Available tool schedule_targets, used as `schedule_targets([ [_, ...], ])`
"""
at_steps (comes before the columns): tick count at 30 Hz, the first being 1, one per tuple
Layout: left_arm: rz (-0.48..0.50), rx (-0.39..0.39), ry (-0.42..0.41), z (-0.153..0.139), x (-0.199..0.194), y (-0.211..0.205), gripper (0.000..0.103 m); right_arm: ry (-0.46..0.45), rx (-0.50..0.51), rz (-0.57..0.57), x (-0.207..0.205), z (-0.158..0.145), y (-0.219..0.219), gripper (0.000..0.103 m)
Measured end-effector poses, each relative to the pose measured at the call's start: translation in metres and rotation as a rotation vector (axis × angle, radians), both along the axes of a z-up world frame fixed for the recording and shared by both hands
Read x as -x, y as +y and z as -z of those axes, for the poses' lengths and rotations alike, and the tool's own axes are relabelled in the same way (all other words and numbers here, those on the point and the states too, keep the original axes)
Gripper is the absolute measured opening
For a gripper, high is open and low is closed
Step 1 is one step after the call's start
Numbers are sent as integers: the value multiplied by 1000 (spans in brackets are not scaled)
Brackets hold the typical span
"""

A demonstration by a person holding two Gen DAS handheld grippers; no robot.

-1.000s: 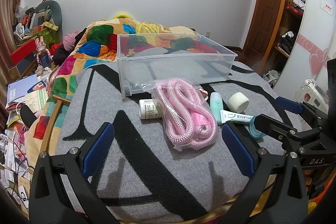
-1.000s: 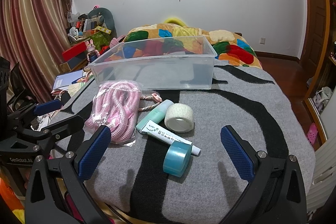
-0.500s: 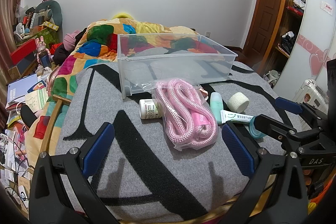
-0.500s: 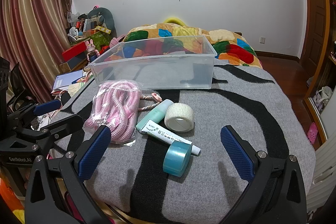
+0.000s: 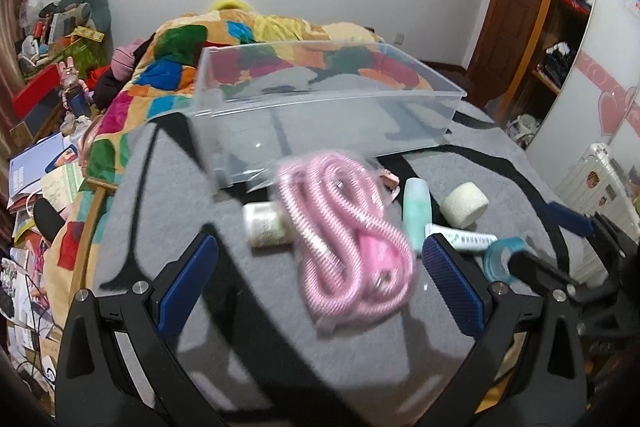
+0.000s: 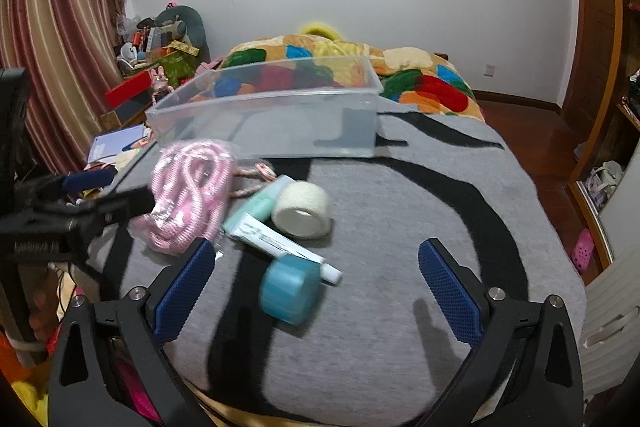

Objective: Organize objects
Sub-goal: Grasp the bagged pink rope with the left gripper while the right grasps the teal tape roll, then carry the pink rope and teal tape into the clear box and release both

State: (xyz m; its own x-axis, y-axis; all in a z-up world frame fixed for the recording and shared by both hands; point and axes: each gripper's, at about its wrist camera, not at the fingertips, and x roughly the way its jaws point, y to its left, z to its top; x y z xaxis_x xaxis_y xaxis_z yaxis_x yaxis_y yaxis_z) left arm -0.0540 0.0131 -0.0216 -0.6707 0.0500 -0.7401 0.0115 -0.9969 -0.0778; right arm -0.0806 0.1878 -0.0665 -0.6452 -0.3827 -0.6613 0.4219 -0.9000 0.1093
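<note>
A clear plastic bin [image 5: 320, 115] [image 6: 272, 119] stands empty on the grey blanket. In front of it lie a bagged pink rope [image 5: 344, 239] [image 6: 188, 195], a white bottle [image 5: 264, 227], a mint green bottle [image 5: 416, 211] [image 6: 264, 203], a white tape roll [image 5: 464, 207] [image 6: 302, 211], a white tube [image 5: 460, 239] [image 6: 276, 239] and a blue tape roll [image 5: 500, 259] [image 6: 290, 287]. My left gripper [image 5: 320, 287] is open, just short of the pink rope. My right gripper [image 6: 316, 295] is open, with the blue tape roll between its fingers' line.
The grey black-striped blanket [image 6: 400, 227] covers the bed end; a colourful quilt [image 5: 240, 39] lies behind the bin. Clutter and books [image 5: 36, 167] fill the floor at left. A wardrobe [image 5: 560, 27] and white suitcase [image 5: 592, 179] stand right.
Both grippers have moved forward toward the objects, which now look larger and blurred. Nothing has been picked up; both stay open.
</note>
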Motion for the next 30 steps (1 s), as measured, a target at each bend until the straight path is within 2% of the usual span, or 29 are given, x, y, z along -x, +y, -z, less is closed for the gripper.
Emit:
schedule_targets([
  [8,-32,18,-92,27,32,12,103,-93,75,-27,12,14,13,69],
  [12,-53,-33,-122,39,36,5,103,-120,90,-72,11,21,6,54],
  [15,-55,-42,-111,43,34,7,101,-140,88,-92,12,26,1,41],
  [16,-49,-42,-104,42,31,7,95,-131,80,-90,11,27,-1,36],
  [19,5,-36,-81,38,25,16,64,-131,86,-97,10,25,1,20],
  [20,18,-23,-76,37,22,19,62,-132,87,-95,10,25,1,17],
  [26,61,-35,-68,31,7,15,52,-95,80,-84,6,16,5,16],
  [30,72,-30,-40,21,-7,11,51,-66,84,-73,7,6,9,16],
])
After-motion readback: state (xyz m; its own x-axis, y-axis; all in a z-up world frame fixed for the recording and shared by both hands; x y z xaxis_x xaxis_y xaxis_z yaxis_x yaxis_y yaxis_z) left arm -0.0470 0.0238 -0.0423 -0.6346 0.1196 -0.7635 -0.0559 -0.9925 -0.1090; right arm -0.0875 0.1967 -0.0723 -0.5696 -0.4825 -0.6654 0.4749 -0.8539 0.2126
